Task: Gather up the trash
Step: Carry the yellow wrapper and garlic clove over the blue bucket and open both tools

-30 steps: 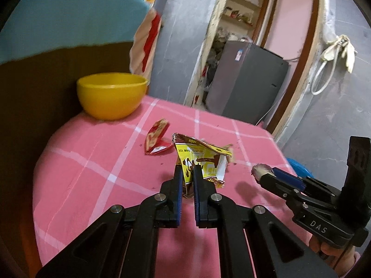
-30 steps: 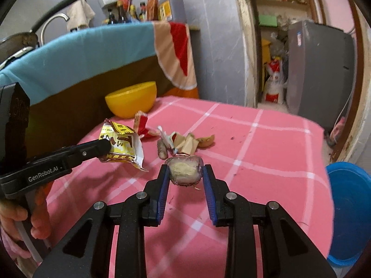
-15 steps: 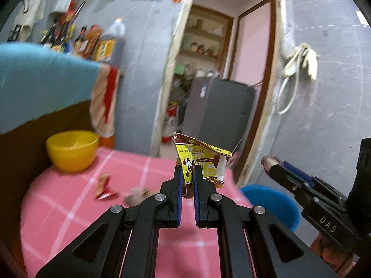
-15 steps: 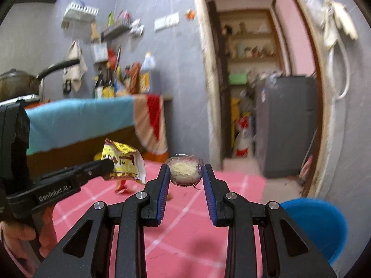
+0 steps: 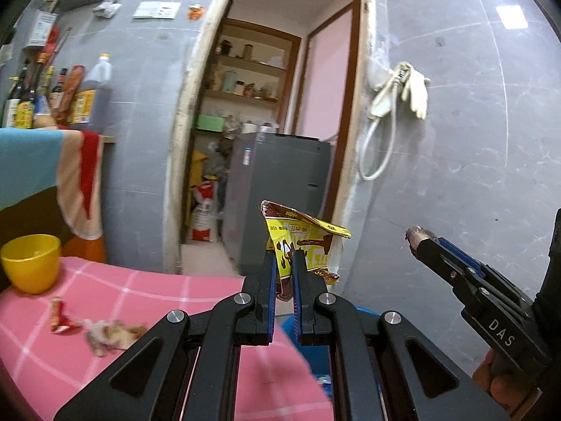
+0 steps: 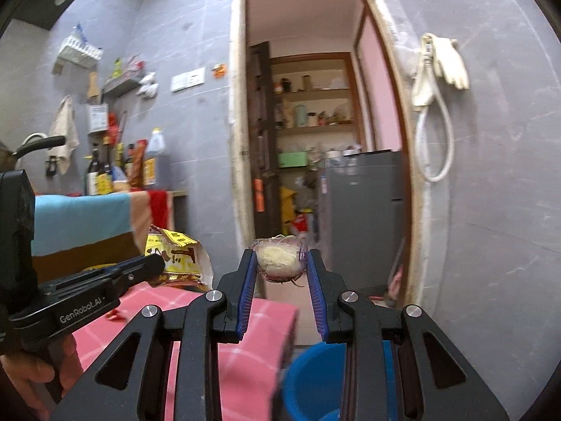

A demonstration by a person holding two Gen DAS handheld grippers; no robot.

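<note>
Wrapper (image 5: 301, 245) pinched in left gripper (image 5: 284, 273); right gripper (image 6: 280, 266) clamps food scrap (image 6: 278, 258); blue bin (image 6: 312, 379) below.

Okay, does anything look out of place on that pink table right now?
Yes. Litter remains on the pink tablecloth: a red wrapper scrap and a blurred pile of peelings, lying loose near the yellow bowl. The bowl itself stands upright.
</note>
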